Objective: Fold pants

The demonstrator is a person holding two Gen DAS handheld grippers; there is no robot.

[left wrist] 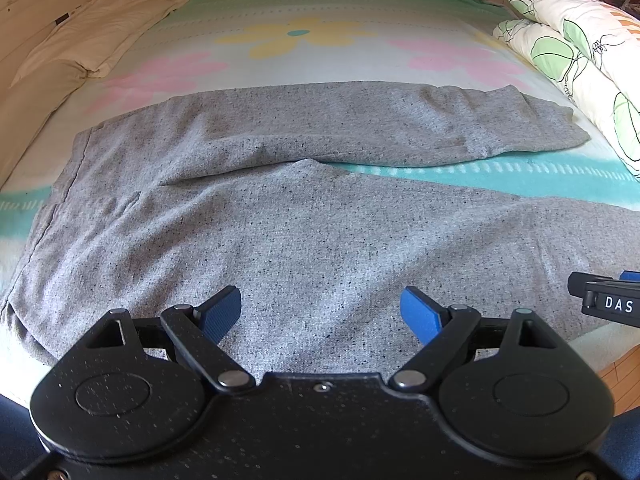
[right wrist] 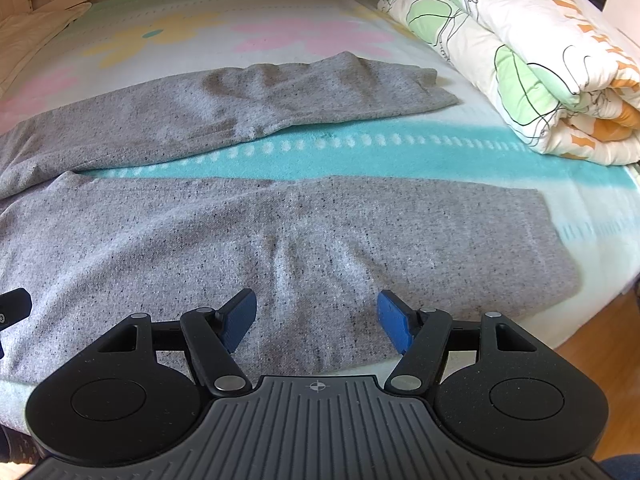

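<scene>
Just ahead of the left claw (left wrist: 321, 312) and right claw (right wrist: 316, 316) — both spread wide, gripping nothing — gray pants (left wrist: 280, 220) spread flat on the bed (left wrist: 500, 184), legs apart. Best to pinch the near leg's edge, lift evenly, lay onto the far leg.

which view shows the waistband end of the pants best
The left wrist view: the waistband runs down the left side, with its seam and corner visible. In the right wrist view the pants run off the left edge, so only the legs and cuffs show.
</scene>
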